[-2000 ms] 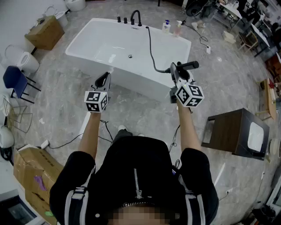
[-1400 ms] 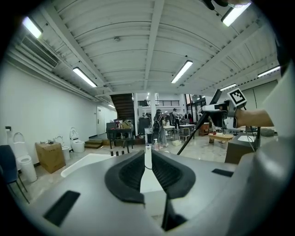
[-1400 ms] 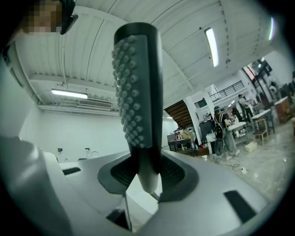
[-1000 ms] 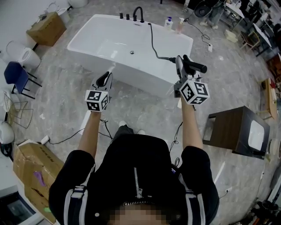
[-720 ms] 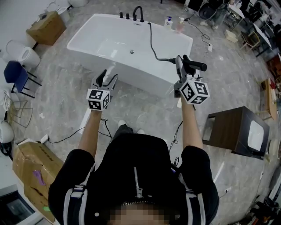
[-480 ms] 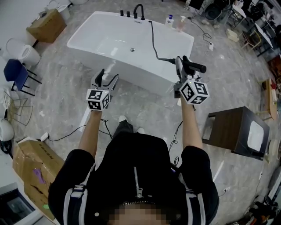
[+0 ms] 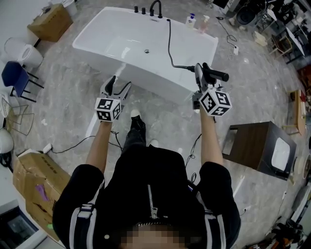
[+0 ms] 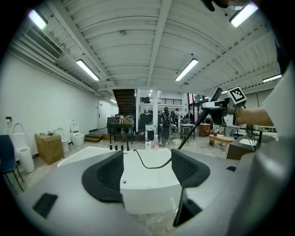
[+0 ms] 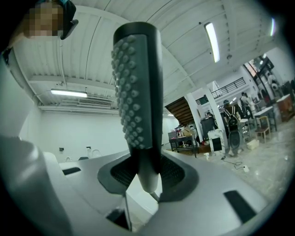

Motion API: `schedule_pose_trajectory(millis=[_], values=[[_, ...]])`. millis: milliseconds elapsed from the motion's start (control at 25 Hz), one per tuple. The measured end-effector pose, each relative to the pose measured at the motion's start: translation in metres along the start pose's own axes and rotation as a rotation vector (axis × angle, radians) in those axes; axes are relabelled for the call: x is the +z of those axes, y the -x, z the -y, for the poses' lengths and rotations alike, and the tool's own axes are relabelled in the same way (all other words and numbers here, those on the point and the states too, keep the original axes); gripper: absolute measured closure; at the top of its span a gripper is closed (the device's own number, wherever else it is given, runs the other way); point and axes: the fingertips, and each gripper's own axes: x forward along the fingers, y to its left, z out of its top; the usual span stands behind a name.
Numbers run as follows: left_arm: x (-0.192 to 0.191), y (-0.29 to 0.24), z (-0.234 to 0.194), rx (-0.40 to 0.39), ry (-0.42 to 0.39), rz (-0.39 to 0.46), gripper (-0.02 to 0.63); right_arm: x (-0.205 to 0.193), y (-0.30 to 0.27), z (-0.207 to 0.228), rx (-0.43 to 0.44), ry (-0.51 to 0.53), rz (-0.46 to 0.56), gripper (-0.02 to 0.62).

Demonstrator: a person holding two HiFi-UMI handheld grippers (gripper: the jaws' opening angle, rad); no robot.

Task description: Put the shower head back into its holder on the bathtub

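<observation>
The white bathtub (image 7: pixel 116 36) lies ahead of me, with a black faucet (image 7: pixel 155 8) and knobs on its far rim. A black hose (image 7: pixel 170 44) runs from that rim to the dark shower head (image 7: pixel 218 75). My right gripper (image 7: pixel 200 73) is shut on the shower head, over the tub's near right corner. In the right gripper view the nubbed shower head (image 9: pixel 138 101) stands upright between the jaws of the right gripper (image 9: pixel 146 177). My left gripper (image 7: pixel 119 83) hovers at the near rim; its jaws have just been opening and nothing is between them. The left gripper (image 8: pixel 146 168) faces the bathtub (image 8: pixel 147 184).
A dark wooden cabinet (image 7: pixel 260 146) stands on the floor to the right. Cardboard boxes sit at the far left (image 7: pixel 51 22) and near left (image 7: pixel 34 180), with a blue chair (image 7: pixel 14 78) between. Bottles (image 7: pixel 192 20) stand on the tub's far right corner. A cable (image 7: pixel 73 143) crosses the floor.
The left gripper's jaws went from shut to open. Both grippers sank a little. I have stepped closer to the tub, and one foot now shows ahead.
</observation>
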Motion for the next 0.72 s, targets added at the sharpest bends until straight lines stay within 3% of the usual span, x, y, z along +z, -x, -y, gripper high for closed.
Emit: schedule_pose_trajectory(millis=[320, 720], values=[[-0.004, -0.065, -0.027, -0.055, 0.021, -0.013, 0.279, -0.009, -0.053, 0.019, -0.024, 0.001, -0.038, 0.46], [0.004, -0.187, -0.089, -0.172, 0.038, -0.06, 0.279, -0.004, -0.168, 0.052, -0.081, 0.006, -0.069, 0.46]])
